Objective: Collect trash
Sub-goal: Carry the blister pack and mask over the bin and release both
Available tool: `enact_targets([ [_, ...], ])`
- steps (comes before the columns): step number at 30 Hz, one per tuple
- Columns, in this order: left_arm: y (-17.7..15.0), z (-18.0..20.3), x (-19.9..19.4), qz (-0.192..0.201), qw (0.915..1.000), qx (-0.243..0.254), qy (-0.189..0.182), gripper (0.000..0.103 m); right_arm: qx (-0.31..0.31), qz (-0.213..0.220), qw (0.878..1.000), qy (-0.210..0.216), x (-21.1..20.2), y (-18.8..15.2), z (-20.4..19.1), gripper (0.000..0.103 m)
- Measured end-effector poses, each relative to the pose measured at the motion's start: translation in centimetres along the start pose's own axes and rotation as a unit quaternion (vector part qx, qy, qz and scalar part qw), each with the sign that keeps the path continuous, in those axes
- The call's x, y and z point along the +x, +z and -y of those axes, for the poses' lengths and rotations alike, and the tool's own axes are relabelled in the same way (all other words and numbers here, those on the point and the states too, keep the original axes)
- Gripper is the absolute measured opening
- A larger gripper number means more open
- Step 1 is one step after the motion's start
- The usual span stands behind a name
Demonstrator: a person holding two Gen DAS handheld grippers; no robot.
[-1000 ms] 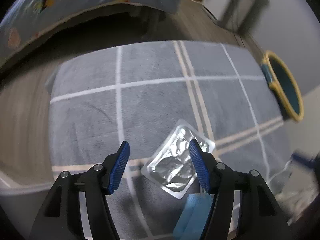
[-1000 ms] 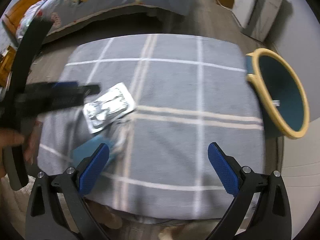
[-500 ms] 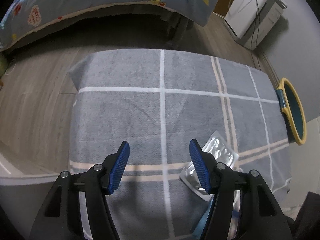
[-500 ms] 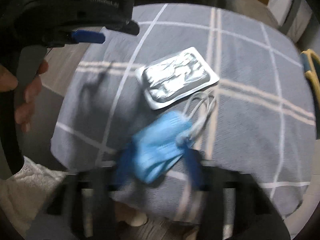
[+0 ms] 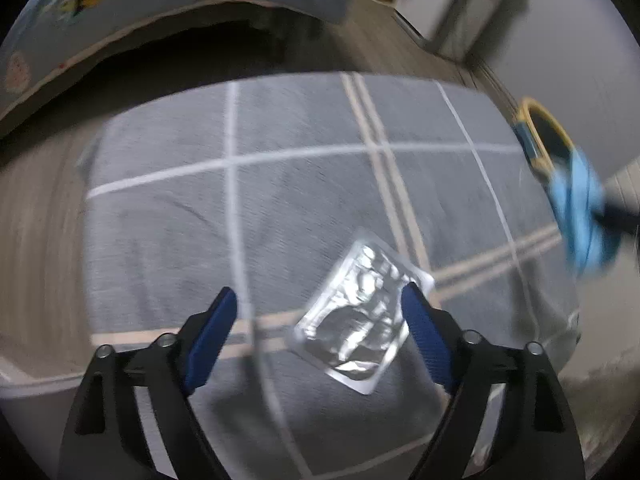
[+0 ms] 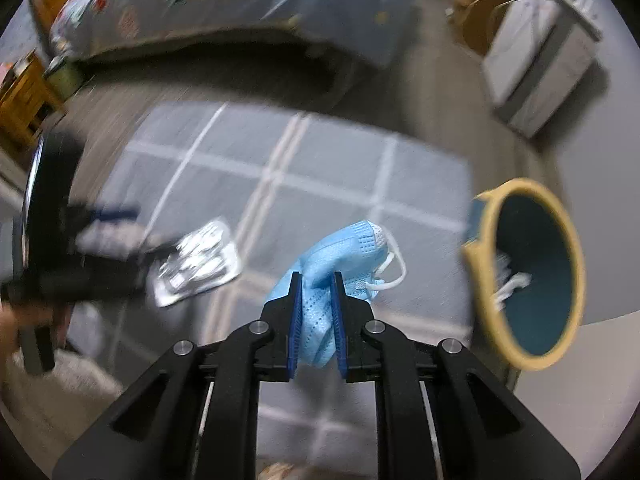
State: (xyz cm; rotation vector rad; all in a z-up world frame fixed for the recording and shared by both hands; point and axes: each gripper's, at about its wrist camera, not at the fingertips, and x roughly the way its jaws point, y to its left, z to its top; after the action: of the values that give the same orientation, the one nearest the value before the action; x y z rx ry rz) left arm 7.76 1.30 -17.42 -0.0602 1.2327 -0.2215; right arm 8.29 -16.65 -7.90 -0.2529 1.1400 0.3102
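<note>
1. Since a second ago the right gripper (image 6: 316,308) has gone from spread wide over bare rug to pinching the mask (image 6: 340,256), which has left the rug; the left gripper (image 5: 318,320) has widened and again frames the foil pack (image 5: 360,316).
2. Right wrist view, nearest: the right jaws are closing, their blue pads (image 6: 295,320) pressed into the crumpled mask, which bulges up toward 12 o'clock with its white ear loop hanging at 1 o'clock.
3. At 3 o'clock of the mask, well apart, stands the bin (image 6: 560,280), yellow-rimmed, teal inside, with a white scrap in it.
4. At 9 o'clock of the mask the foil pack lies flat on the grey checked rug (image 6: 340,184), with the blurred left gripper just beside it.
5. Left wrist view, nearest: the left jaws are opening and nothing is gripped; the foil pack lies on the rug below them, nearer the right pad (image 5: 424,336).
6. Farther off, at 2 o'clock, the mask shows as a blue blur in front of the bin.
7. Farthest, at 12 o'clock beyond the rug: wood floor (image 6: 432,92), a bed (image 6: 200,4) with patterned cover, and a white cabinet (image 6: 540,64).
</note>
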Motion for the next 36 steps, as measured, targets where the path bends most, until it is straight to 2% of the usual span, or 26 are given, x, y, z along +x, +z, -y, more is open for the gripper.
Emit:
enact_targets([
  [1, -0.1, 0.4, 0.2, -0.002, 1.0, 0.008, 0.0, 0.092, 0.011, 0.006, 1.0, -0.003, 0.0, 0.4, 1.0, 0.013],
  [5, -0.6, 2.3, 1.6, -0.017, 0.9985, 0.052, 0.005, 0.094, 0.063, 0.017, 0.998, 0.014, 0.3, 0.7, 4.3, 0.013],
  [11, -1.1, 3.7, 3.9, -0.045, 0.9938, 0.096, 0.034, 0.095, 0.099, 0.025, 0.994, 0.03, 0.6, 1.2, 6.2, 0.013],
  [16, -1.2, 4.2, 4.2, -0.042, 0.9912, 0.117, 0.046, 0.095, 0.117, 0.029, 0.991, 0.05, 0.2, 1.2, 7.0, 0.013],
  [19, -1.2, 4.2, 4.2, -0.04, 0.9908, 0.121, 0.045, 0.093, 0.121, 0.034, 0.991, 0.057, 0.0, 1.3, 7.2, 0.013],
  [25, -1.0, 4.8, 3.9, -0.032, 0.9906, 0.125, 0.045, 0.075, 0.122, 0.04, 0.989, 0.066, -0.4, 1.5, 7.3, 0.013],
  [33, 0.0, 5.4, 3.6, -0.03, 0.9908, 0.12, 0.055, 0.071, 0.118, 0.052, 0.989, 0.077, -1.4, 1.6, 7.5, 0.013],
  [36, 0.7, 7.1, 2.1, -0.003, 0.9929, 0.11, 0.044, 0.071, 0.125, 0.067, 0.987, 0.075, -2.2, 1.5, 8.5, 0.013],
])
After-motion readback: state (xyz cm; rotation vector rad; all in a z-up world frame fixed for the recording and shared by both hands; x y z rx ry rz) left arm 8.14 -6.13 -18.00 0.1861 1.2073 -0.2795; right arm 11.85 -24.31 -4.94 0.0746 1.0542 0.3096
